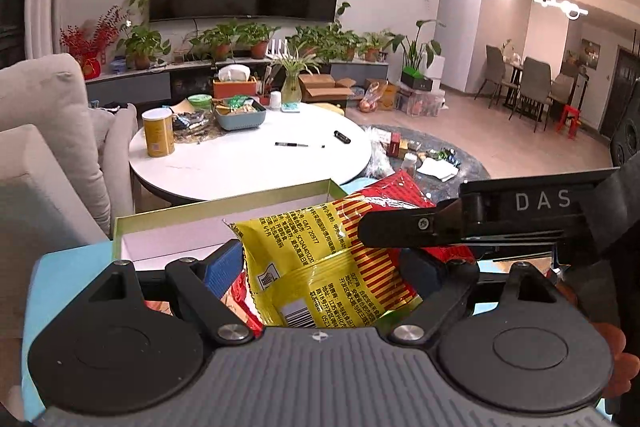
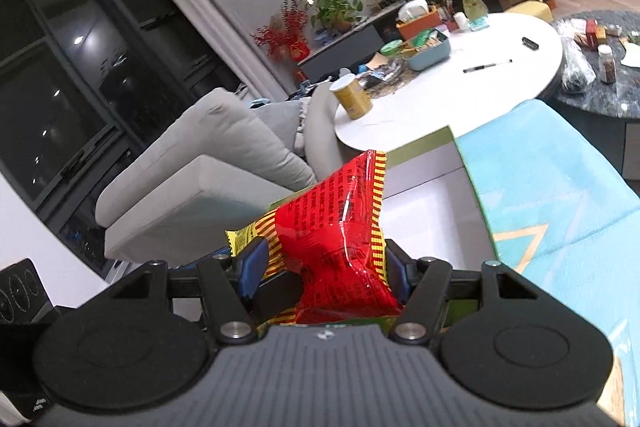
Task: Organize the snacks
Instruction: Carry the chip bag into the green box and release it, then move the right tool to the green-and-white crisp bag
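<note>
Crinkled red-and-yellow foil snack packet [image 1: 320, 267] — held off the surface, just in front of the open green-rimmed white cardboard box [image 1: 180, 227]. Left gripper [image 1: 320, 271] clamps it wide; right gripper [image 2: 324, 267] pinches it narrower. Box lies ahead of both fingertips. Right view alone shows the turquoise patterned cloth [image 2: 560, 195] beside the box; left view shows the right gripper crossing in.

We note a light-blue surface [image 2: 560, 195] carrying an open green-rimmed box [image 1: 224, 223] with a white interior. Behind it, the round white table [image 1: 248, 167] bears a yellow can [image 1: 158, 132], a blue-grey tray [image 1: 240, 115] of packets, a pen [image 1: 292, 145], a small black object [image 1: 342, 137] and a glass vase [image 1: 291, 89].
</note>
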`<state>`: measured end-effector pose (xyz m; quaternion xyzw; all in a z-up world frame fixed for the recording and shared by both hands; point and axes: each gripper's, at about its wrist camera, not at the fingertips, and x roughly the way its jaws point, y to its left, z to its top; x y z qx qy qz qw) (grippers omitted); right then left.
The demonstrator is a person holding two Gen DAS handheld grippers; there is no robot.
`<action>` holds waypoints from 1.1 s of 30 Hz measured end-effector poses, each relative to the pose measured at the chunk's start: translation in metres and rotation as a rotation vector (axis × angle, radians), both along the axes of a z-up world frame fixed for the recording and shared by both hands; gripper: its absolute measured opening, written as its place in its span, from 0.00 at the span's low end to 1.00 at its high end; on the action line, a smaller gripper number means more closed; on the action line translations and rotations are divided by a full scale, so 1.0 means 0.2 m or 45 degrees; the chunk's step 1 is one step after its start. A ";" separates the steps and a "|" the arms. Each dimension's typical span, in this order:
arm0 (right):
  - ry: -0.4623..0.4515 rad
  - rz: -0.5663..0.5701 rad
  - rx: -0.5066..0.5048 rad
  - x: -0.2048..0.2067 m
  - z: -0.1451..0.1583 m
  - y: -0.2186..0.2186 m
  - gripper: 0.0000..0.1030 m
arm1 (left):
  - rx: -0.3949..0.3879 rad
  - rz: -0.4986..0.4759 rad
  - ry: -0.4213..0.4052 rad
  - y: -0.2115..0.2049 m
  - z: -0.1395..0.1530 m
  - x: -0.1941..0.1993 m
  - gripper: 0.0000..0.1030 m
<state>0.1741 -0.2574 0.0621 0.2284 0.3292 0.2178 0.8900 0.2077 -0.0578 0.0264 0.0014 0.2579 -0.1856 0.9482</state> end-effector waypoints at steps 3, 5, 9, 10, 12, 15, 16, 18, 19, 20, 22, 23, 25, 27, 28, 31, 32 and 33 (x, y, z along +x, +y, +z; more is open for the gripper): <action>0.030 -0.017 0.014 0.06 -0.06 -0.02 0.49 | 0.013 -0.004 0.024 -0.02 -0.04 0.07 0.81; 0.051 -0.026 0.020 0.09 -0.10 -0.03 0.49 | 0.026 -0.005 0.035 -0.03 -0.07 0.09 0.81; 0.073 -0.039 0.019 0.13 -0.16 -0.05 0.49 | 0.035 -0.015 0.064 -0.05 -0.13 0.16 0.81; 0.078 -0.043 0.018 0.14 -0.18 -0.05 0.49 | 0.037 -0.015 0.070 -0.05 -0.14 0.17 0.81; 0.088 -0.049 0.022 0.16 -0.20 -0.07 0.49 | 0.046 -0.014 0.078 -0.07 -0.16 0.19 0.81; 0.107 -0.051 0.024 0.18 -0.23 -0.08 0.49 | 0.062 -0.017 0.096 -0.08 -0.18 0.23 0.81; 0.113 -0.052 0.024 0.19 -0.24 -0.08 0.49 | 0.064 -0.018 0.100 -0.08 -0.19 0.23 0.81; 0.118 -0.055 0.020 0.20 -0.25 -0.09 0.49 | 0.068 -0.016 0.106 -0.09 -0.20 0.24 0.82; 0.117 -0.056 0.016 0.20 -0.26 -0.09 0.49 | 0.072 -0.013 0.108 -0.09 -0.20 0.25 0.83; 0.113 -0.059 0.010 0.20 -0.26 -0.08 0.50 | 0.076 -0.009 0.112 -0.08 -0.21 0.25 0.83; 0.105 -0.071 -0.009 0.20 -0.27 -0.08 0.51 | 0.087 0.012 0.115 -0.09 -0.22 0.26 0.82; 0.092 -0.077 -0.026 0.19 -0.26 -0.08 0.51 | 0.097 0.031 0.109 -0.08 -0.22 0.26 0.82; 0.063 -0.098 -0.039 0.16 -0.25 -0.09 0.55 | 0.104 0.047 0.111 -0.06 -0.22 0.24 0.82; 0.045 -0.101 -0.042 0.15 -0.23 -0.11 0.57 | 0.088 0.060 0.120 -0.04 -0.21 0.22 0.82; 0.037 -0.104 -0.045 0.14 -0.22 -0.11 0.57 | 0.081 0.067 0.121 -0.03 -0.21 0.21 0.82; -0.003 -0.100 -0.069 0.09 -0.18 -0.12 0.57 | 0.070 0.080 0.105 -0.01 -0.17 0.15 0.82; -0.014 -0.099 -0.076 0.08 -0.17 -0.13 0.57 | 0.069 0.085 0.099 0.00 -0.16 0.13 0.82; -0.026 -0.097 -0.078 0.06 -0.16 -0.13 0.57 | 0.068 0.091 0.091 0.00 -0.14 0.11 0.83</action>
